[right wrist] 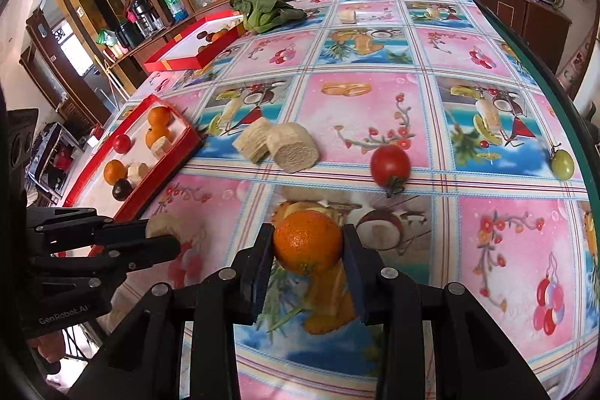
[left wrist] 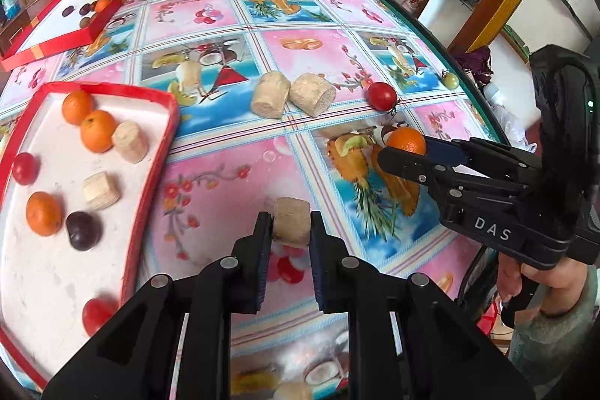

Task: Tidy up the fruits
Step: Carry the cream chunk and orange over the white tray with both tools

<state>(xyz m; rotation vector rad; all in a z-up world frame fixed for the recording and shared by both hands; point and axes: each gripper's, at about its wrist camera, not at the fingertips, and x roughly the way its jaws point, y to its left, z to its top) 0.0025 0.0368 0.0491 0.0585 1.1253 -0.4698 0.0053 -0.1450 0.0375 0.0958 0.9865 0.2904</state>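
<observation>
Here the left gripper (left wrist: 291,225) clamps a beige cork-like chunk (left wrist: 291,220) just right of the near red tray (left wrist: 150,175), while the right gripper (right wrist: 307,246) pinches an orange (right wrist: 306,242) above the tablecloth (right wrist: 487,250), near a red tomato (right wrist: 390,164)

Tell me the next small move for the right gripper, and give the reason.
Probably carry the orange left toward the near red tray. The right gripper is shut on it, and three oranges already lie in that tray, while the left gripper holds a beige chunk.
</observation>
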